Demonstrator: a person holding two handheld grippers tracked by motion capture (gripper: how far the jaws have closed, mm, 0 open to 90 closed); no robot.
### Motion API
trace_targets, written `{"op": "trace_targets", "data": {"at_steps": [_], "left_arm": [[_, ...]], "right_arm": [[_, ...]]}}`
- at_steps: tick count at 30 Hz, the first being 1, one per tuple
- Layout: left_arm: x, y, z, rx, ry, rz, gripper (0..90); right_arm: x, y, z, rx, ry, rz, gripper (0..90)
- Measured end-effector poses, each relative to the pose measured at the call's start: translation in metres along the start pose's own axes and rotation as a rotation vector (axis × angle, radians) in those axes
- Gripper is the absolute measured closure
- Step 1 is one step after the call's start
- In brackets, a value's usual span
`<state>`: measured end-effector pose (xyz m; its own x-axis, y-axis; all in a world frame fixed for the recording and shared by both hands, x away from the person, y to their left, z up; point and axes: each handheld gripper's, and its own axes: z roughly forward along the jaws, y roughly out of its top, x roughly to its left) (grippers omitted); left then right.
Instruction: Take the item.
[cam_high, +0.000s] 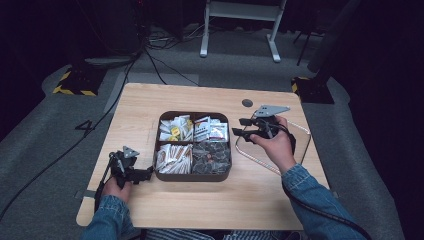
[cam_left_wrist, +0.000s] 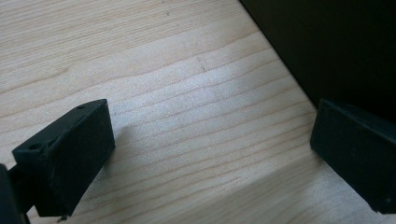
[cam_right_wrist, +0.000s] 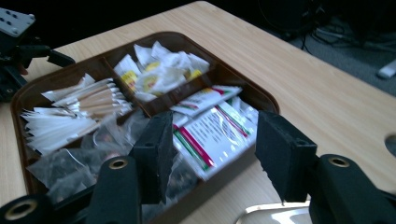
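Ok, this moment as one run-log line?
right claw: open, empty, beside tray | left claw: open, on table by tray | sachets: in tray

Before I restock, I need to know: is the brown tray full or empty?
Full: all four compartments of the brown tray hold packets.

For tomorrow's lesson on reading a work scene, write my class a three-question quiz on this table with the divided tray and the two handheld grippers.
1. True or false: the right gripper is shut on a packet.
2. Which compartment of the brown tray holds the white sachets with red and green stripes, by the high view? A) far right B) near left C) near right
3. Fill in: the left gripper rests on the table beside the tray's ____ side.

Key
1. False: its jaws stand apart above the tray's right edge with nothing between them.
2. A
3. Left, near the tray's near corner; its jaws are open over bare wood.
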<state>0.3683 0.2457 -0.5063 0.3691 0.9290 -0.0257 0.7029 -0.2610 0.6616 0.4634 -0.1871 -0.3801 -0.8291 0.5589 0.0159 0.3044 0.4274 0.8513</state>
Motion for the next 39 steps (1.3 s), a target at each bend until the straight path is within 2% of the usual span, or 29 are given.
{"op": "trace_targets", "data": {"at_steps": [2,6,11,12,15,16,28,39], "left_arm": [[0.0,0.0,0.0,0.0,0.0,0.0,0.0],[0.0,0.0,0.0,0.0,0.001,-0.001,0.0],[0.0,0.0,0.0,0.001,0.002,-0.002,0.0],[0.0,0.0,0.0,0.001,0.002,-0.002,0.0],[0.0,0.0,0.0,0.001,0.002,-0.002,0.0],[0.0,0.0,0.0,0.001,0.002,-0.002,0.0],[0.0,0.0,0.0,0.0,-0.001,0.001,0.0],[0.0,0.0,0.0,0.0,-0.002,0.001,0.0]], "right_arm": [[0.009,0.007,0.007,-0.016,0.028,-0.017,49.5],[0.029,0.017,0.027,0.031,0.089,-0.043,50.0],[0.055,0.031,0.05,0.042,0.168,-0.067,50.5],[0.061,0.034,0.056,0.048,0.193,-0.073,50.7],[0.076,0.038,0.069,0.073,0.225,-0.098,51.5],[0.085,0.04,0.078,0.086,0.24,-0.115,52.2],[0.111,0.044,0.118,0.122,0.271,-0.109,57.1],[0.114,0.042,0.145,0.148,0.269,-0.099,56.0]]}}
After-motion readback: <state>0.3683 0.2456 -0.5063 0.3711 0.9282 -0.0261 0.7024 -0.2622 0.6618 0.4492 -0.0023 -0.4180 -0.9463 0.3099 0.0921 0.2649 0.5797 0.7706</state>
